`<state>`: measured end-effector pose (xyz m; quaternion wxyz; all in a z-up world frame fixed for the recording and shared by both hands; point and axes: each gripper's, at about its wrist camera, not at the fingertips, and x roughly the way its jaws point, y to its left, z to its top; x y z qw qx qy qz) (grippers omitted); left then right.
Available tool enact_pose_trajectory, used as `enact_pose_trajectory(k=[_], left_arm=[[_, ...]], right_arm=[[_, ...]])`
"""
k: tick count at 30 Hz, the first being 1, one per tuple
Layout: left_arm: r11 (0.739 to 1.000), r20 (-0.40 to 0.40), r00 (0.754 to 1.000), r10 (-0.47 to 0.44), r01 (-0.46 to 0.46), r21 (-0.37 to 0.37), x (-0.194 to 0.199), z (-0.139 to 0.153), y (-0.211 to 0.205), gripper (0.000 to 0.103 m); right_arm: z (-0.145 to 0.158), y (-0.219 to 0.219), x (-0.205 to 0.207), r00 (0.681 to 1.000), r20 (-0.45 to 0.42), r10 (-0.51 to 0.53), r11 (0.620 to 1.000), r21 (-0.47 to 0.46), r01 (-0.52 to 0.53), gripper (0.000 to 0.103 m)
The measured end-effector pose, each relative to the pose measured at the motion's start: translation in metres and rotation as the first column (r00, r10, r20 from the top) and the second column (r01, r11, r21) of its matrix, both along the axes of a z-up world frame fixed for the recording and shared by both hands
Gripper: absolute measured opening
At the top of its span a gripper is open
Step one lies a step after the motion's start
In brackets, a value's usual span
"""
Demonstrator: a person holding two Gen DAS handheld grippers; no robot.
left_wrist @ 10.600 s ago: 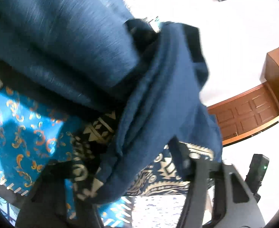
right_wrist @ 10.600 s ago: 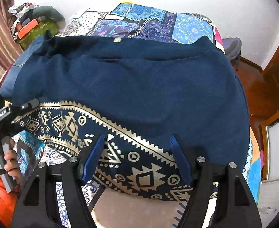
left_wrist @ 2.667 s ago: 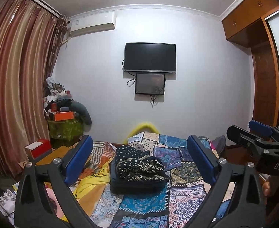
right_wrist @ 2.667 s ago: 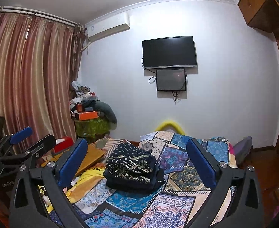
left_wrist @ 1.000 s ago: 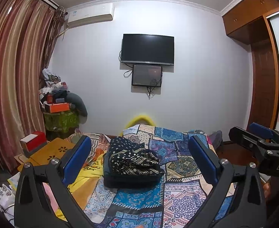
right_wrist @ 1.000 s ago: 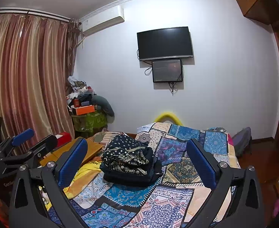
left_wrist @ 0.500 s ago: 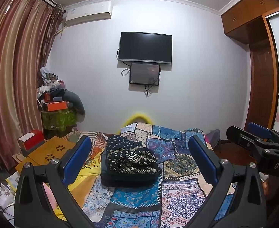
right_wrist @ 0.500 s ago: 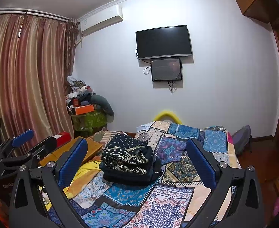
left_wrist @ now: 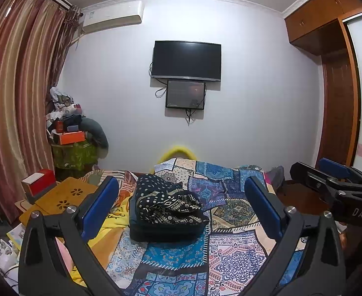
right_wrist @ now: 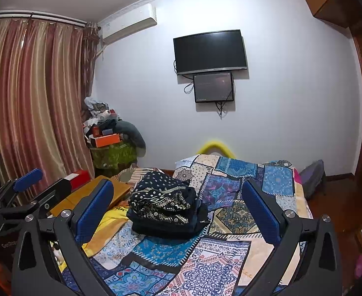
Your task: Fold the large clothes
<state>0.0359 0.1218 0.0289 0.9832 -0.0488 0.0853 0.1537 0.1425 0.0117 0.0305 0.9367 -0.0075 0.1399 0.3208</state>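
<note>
A folded dark blue garment with a black and cream patterned part on top [left_wrist: 166, 209] lies on the patchwork bedspread [left_wrist: 230, 246]; it also shows in the right wrist view [right_wrist: 166, 209]. My left gripper [left_wrist: 181, 204] is open and empty, held well back from the garment. My right gripper [right_wrist: 178, 204] is open and empty, also held back. The right gripper's body [left_wrist: 334, 192] shows at the right of the left wrist view. The left gripper's body [right_wrist: 20, 197] shows at the left of the right wrist view.
A wooden lap table [left_wrist: 57, 197] with a red and white box [left_wrist: 38, 180] stands left of the bed. A yellow cloth [right_wrist: 107, 224] lies at the bed's left edge. A cluttered green stand [left_wrist: 75, 148], curtains [right_wrist: 33, 98], a wall television [left_wrist: 186, 60] and a wardrobe [left_wrist: 334, 74] surround the bed.
Both grippers let go of the blue garment, which now lies folded on the bed, and drew back. Over the last second both views have drifted only slightly.
</note>
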Motion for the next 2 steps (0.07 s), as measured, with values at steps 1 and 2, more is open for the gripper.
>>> enact_pose_trajectory(k=[1, 2], left_arm=[[1.0, 0.0, 1.0, 0.0, 0.0, 0.0, 0.0001, -0.0001, 0.0002, 0.102], [1.0, -0.002, 1.0, 0.002, -0.002, -0.002, 0.0002, -0.0002, 0.0011, 0.102]], right_arm=[[-0.0001, 0.0001, 0.0001, 1.0, -0.001, 0.0, 1.0, 0.001, 0.0, 0.103], [-0.0002, 0.0004, 0.001, 1.0, -0.001, 0.0, 1.0, 0.0, 0.0, 0.103]])
